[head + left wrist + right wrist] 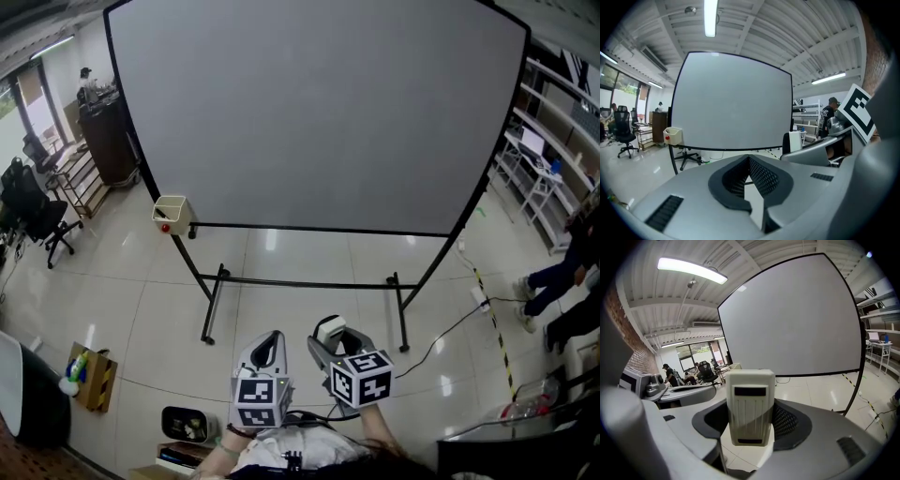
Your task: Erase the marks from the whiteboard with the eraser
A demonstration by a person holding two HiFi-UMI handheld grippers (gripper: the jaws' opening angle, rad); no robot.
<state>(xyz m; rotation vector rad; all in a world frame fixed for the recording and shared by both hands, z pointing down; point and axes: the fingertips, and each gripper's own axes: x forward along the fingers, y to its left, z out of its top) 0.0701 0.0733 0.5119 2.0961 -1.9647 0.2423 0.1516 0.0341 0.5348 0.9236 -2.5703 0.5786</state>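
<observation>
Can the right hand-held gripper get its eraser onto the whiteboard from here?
Probably yes, after a step closer: the right hand-held gripper is shut on the eraser, and only bare floor lies between it and the whiteboard, but the board stands well off.

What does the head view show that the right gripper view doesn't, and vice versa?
Head view only: the marker cube on the right tongs and a brown box on the floor at the left.
Right gripper view only: the ceiling light, the brick wall, and the grooved face of the eraser seen straight on, with the tongs shut on it.
Both: the whiteboard, with no marks that I can make out, and the eraser.
</observation>
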